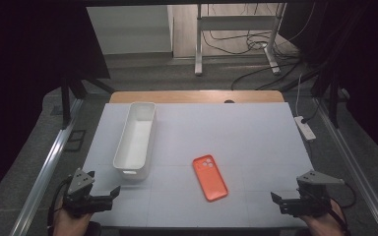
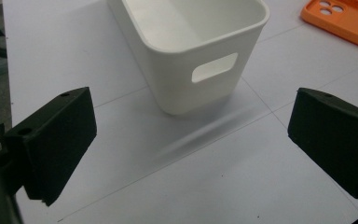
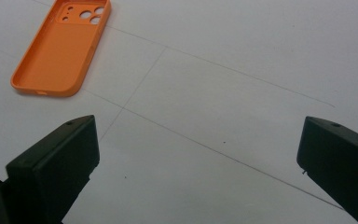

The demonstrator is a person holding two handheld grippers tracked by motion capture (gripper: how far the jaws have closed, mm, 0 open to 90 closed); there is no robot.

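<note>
Both tools stood released and held nothing. At the near left corner of the desk [image 1: 256, 128], the left tool [image 1: 109, 192] was gripped by a hand cut off by the bottom edge of the high view, its jaws spread wide over bare white surface. At the near right corner, the right tool [image 1: 277, 198] was the same, with its hand likewise cropped.

In the left gripper view, the left tool [image 2: 191, 140] faced the short end of the white bin [image 2: 200, 56], which stood on the desk just beyond the jaws and apart from them. That end wall had a handle slot cut through it. The far part of the bin ran off the top of that view, so its full length could be read from the high view, where the white bin [image 1: 135, 140] lay lengthwise on the left half of the desk, open side up, its inside bare as far as it showed.

Right of the bin and apart from it, near the middle front, lay the orange phone case [image 1: 209, 177], hollow side up with its camera cut-outs at the far end. From the right tool [image 3: 196, 154], the orange phone case [image 3: 60, 51] sat well off to the upper left, its top corner clipped by the frame. In the left gripper view, a clipped corner of it showed at the upper right.
</note>
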